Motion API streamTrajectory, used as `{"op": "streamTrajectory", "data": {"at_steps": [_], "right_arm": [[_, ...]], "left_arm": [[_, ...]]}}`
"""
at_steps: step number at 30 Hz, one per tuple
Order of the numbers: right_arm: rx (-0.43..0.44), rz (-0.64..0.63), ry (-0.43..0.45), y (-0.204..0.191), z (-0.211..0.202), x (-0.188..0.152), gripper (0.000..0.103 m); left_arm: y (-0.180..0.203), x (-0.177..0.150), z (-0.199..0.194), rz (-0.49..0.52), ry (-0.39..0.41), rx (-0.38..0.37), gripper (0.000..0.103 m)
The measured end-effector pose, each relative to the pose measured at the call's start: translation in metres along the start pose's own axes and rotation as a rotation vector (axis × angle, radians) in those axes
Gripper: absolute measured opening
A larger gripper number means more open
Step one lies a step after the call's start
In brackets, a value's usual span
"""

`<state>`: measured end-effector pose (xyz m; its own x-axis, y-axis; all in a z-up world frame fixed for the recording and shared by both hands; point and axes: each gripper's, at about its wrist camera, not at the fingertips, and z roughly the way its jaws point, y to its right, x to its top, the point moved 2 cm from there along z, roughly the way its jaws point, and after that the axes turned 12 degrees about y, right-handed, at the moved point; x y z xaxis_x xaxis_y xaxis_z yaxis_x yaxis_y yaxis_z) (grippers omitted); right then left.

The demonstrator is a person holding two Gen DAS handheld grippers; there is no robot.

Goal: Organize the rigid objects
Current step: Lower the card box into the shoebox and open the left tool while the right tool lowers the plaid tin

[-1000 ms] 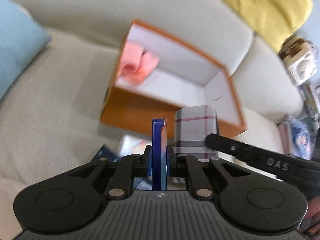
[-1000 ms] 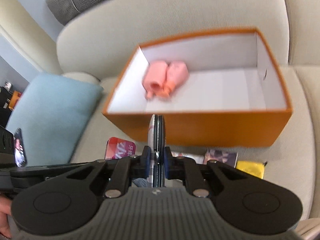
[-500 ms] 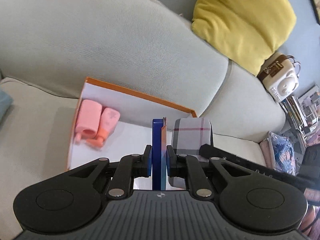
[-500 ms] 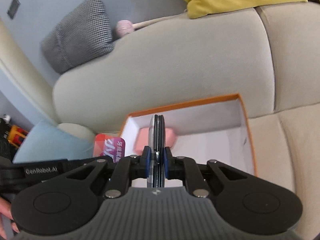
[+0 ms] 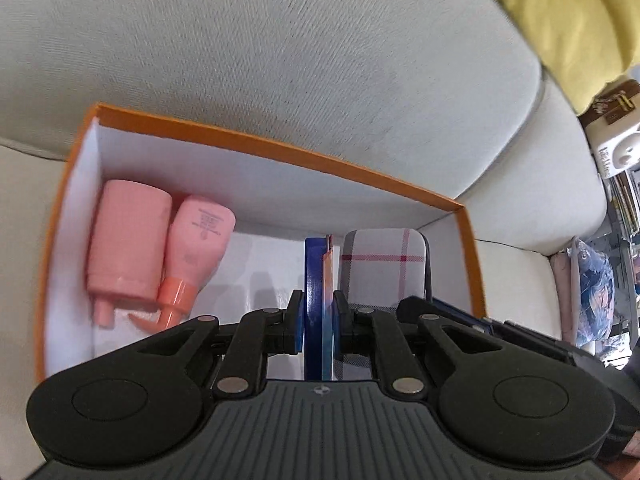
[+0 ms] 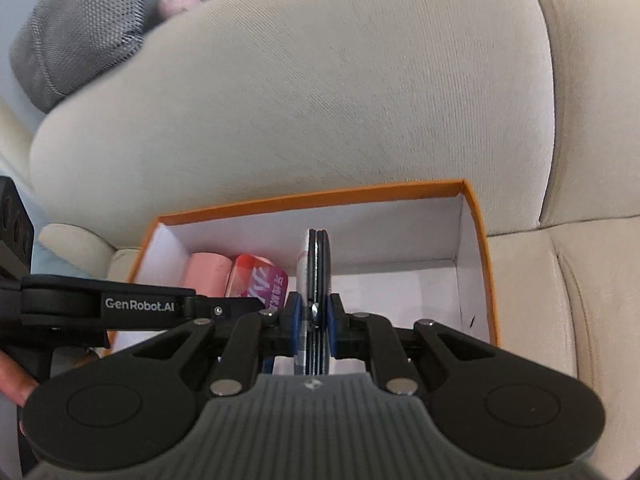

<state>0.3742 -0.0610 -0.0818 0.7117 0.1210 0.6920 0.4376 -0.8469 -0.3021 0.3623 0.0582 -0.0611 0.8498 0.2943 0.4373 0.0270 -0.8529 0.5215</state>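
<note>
Left gripper (image 5: 318,316) clamped on a thin flat blue card-like box (image 5: 316,280), seen edge-on with an orange-red face on its right side; from the right wrist view the same item (image 6: 260,284) shows a red and magenta printed face with white characters. Right gripper (image 6: 314,316) clamped on a thin flat case (image 6: 316,264), edge-on here, grey and black layered rim; in the left wrist view its broad face (image 5: 382,264) reads as grey plaid with red and white lines, rounded corners. Both held items hang over the open orange cardboard box with white inside (image 5: 280,152), which sits on the seat of a beige fabric sofa (image 5: 280,60) against the backrest.

Only the left view shows both pink plastic bottles lying side by side at the box's left end: a wide pale pink one (image 5: 128,240) and a narrower one with an orange-red cap (image 5: 200,240), touching. Right view shows only a slice of pink (image 6: 208,276) behind the left gripper's arm. Right view alone shows a grey knit cushion (image 6: 80,28); left view a yellow cushion (image 5: 560,20).

Box front wall hidden by gripper bodies. Printing on bottles too blurred to read. Fingertips (image 6: 16,384) cut off at left edge.
</note>
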Motion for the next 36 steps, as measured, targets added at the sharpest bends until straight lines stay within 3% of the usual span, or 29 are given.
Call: {"op": "streamTrajectory", "data": {"at_steps": [6,14,20,24,32,36], "right_arm": [[0.004,0.012,-0.033,0.010,0.022,-0.004,0.013],[0.020,0.029,-0.058,0.017,0.042,-0.007,0.013],[0.030,0.041,-0.071,0.016,0.056,-0.007,0.013],[0.054,0.050,-0.090,0.017,0.064,-0.006,0.013],[0.043,0.086,-0.158,0.020,0.085,-0.003,0.013],[0.051,0.112,-0.160,0.019,0.090,-0.003,0.013]], "left_arm": [[-0.018,0.001,0.029,-0.052,-0.043,0.021,0.014],[-0.041,0.008,0.039,-0.063,-0.036,0.122,0.015],[-0.040,0.010,0.040,-0.033,-0.017,0.132,0.014],[-0.042,0.006,0.044,-0.054,-0.060,0.051,0.015],[-0.046,0.003,0.051,-0.026,-0.082,0.090,0.015],[-0.041,0.001,0.042,0.044,-0.062,0.135,0.026]]}}
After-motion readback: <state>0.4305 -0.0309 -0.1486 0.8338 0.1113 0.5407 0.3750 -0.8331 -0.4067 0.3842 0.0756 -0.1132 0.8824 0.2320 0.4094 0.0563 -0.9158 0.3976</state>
